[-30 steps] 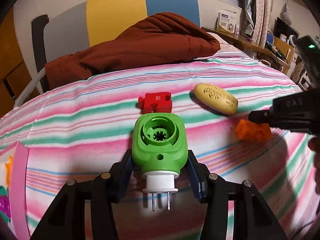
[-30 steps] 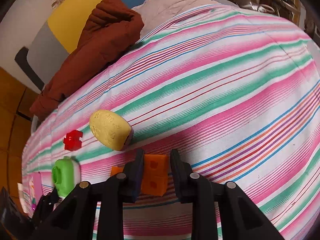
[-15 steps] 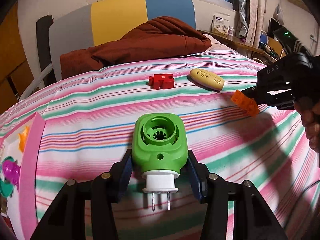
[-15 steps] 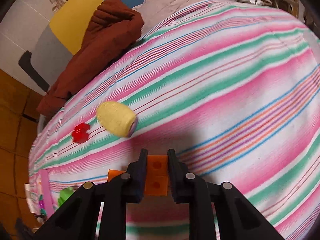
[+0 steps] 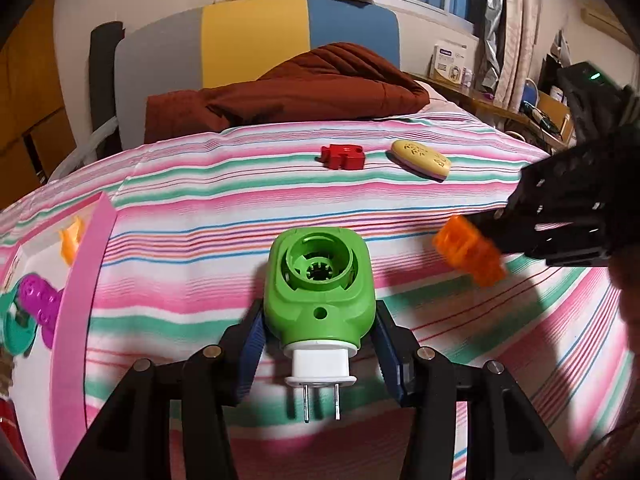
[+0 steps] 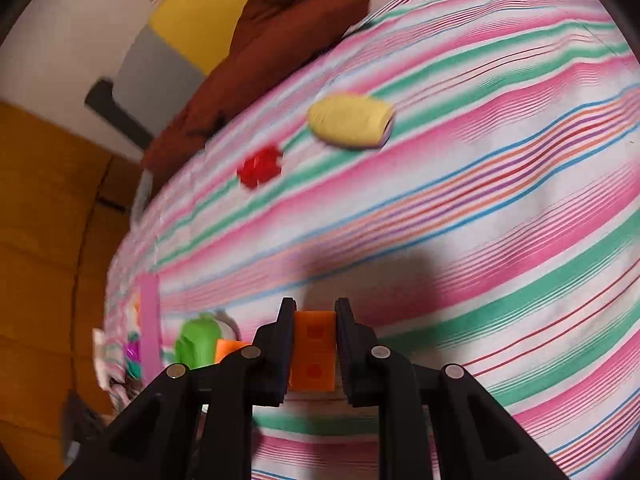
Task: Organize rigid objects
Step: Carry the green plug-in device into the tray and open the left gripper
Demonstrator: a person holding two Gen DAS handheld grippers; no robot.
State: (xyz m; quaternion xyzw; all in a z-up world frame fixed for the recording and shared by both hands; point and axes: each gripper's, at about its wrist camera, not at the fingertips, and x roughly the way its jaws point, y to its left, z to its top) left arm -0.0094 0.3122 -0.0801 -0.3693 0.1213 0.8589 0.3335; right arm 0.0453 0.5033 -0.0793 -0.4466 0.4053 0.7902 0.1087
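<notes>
My left gripper (image 5: pixel 318 336) is shut on a green plug-in device (image 5: pixel 318 284) with a white plug end, held above the striped bedspread. My right gripper (image 6: pixel 314 320) is shut on an orange building block (image 6: pixel 314 350), also off the bed; that block (image 5: pixel 470 254) shows blurred at the right of the left wrist view. A red block (image 5: pixel 344 156) and a yellow oval soap-like piece (image 5: pixel 420 159) lie farther back on the bed. The green device (image 6: pixel 198 344) appears low left in the right wrist view.
A pink-edged tray (image 5: pixel 76 280) with purple, teal and orange pieces lies at the left. A brown quilt (image 5: pixel 288 92) is heaped by the headboard (image 5: pixel 256 36). A cluttered shelf (image 5: pixel 500 108) runs along the right. A person's hand (image 5: pixel 628 288) holds the right gripper.
Both grippers pulled back from the far objects and lifted with their loads. The right one raised the orange block off the bed and swung left. The pink tray came into view.
</notes>
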